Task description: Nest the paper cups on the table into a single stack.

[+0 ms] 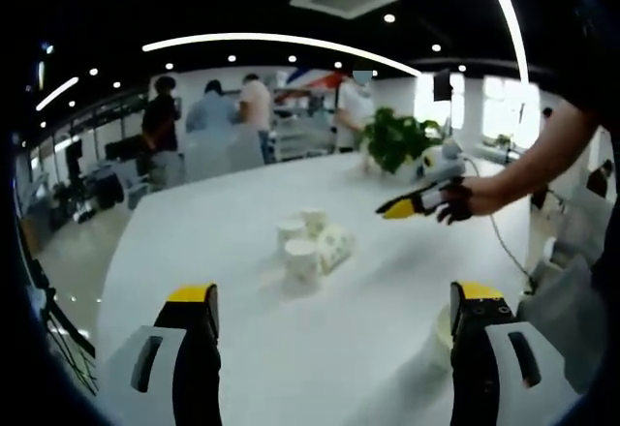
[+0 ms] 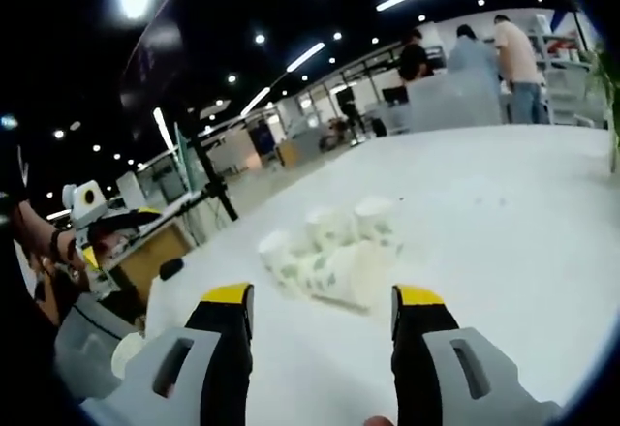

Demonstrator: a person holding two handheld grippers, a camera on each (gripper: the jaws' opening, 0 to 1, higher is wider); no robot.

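Between the spread, empty right tongs point(image 2: 321, 321), just ahead, sits the cup lying on its side point(image 2: 356, 273), mouth toward them. Three cups stand behind it, mid-worktop point(image 2: 504, 213). The left tongs point(image 1: 334, 321), spread and empty, are farther off.

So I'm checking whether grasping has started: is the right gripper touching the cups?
Apart. In the left gripper view, the right gripper hangs in the air beside the cups, with bare table between them.

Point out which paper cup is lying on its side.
The patterned paper cup at the right edge of the cluster in the left gripper view lies tipped over; in the right gripper view its open mouth faces the right hand-held gripper. The others stand upright.
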